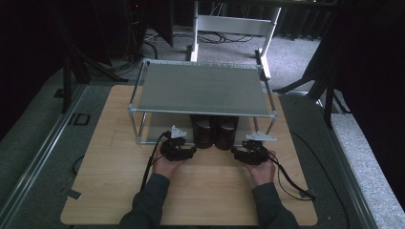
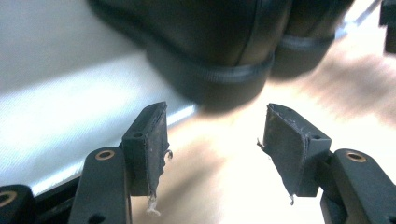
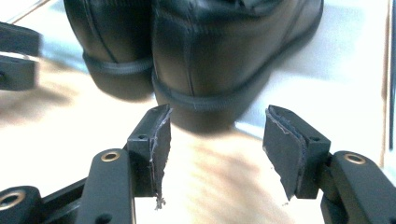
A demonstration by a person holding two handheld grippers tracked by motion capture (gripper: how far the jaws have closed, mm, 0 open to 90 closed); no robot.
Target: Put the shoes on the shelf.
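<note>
We are seeing only the heels of the two black shoes (image 1: 215,132); the top shelf of the rack (image 1: 200,88) is covering everything farther back. In the left gripper view the left shoe (image 2: 210,51) is blurring and its upper part is running off the top edge. In the right gripper view the right shoe (image 3: 224,51) is likewise being cut by the top edge. In the high view we are losing the person's forearms (image 1: 148,205) at the near edge.
</note>
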